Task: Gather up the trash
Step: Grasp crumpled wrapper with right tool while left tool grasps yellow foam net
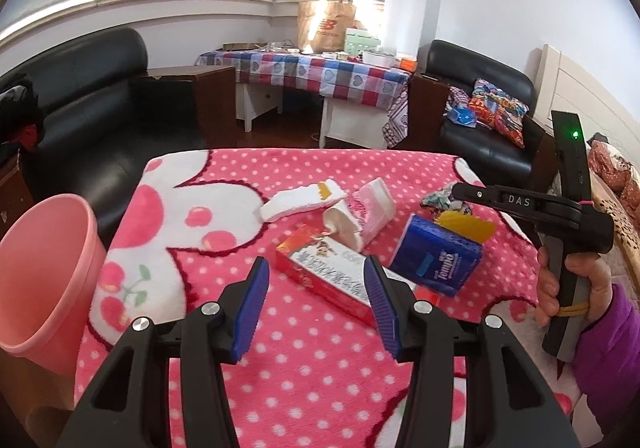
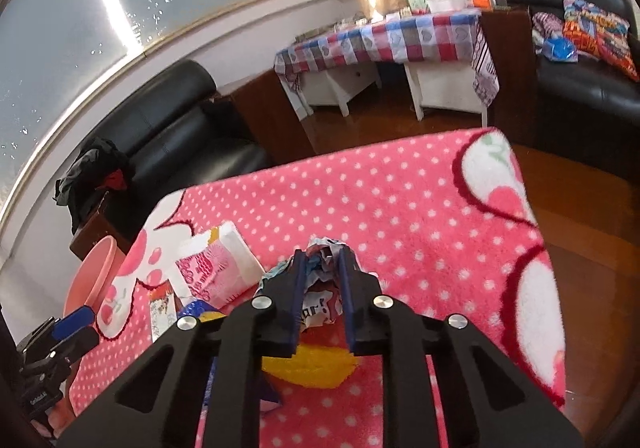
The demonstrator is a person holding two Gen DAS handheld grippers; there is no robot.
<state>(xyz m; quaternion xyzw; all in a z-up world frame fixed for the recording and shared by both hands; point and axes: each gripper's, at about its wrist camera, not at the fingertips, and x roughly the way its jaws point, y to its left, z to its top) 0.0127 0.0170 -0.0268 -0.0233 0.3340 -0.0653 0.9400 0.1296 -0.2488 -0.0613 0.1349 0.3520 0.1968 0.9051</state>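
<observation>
Trash lies on a pink dotted blanket [image 1: 320, 376]: a red carton [image 1: 320, 276], a blue tissue pack [image 1: 436, 260], a yellow scrap [image 1: 466, 226], a white torn packet [image 1: 300, 200] and a pink-and-white wrapper [image 1: 372, 208]. My left gripper [image 1: 315, 260] hangs open just above the red carton, with nothing between its pads. A crumpled printed wrapper [image 2: 320, 288] sits pinched between the blue pads of my right gripper [image 2: 323, 251], low over the blanket. In the left wrist view that gripper [image 1: 458, 190] reaches in from the right, a hand [image 1: 576, 288] on its handle.
A pink bin [image 1: 48, 268] stands off the blanket's left edge, also in the right wrist view [image 2: 94, 276]. Beyond lie a black sofa [image 1: 88, 96], a checked-cloth table [image 1: 320, 76] and a black armchair [image 1: 480, 120]. Wooden floor [image 2: 580, 216] borders the blanket on the right.
</observation>
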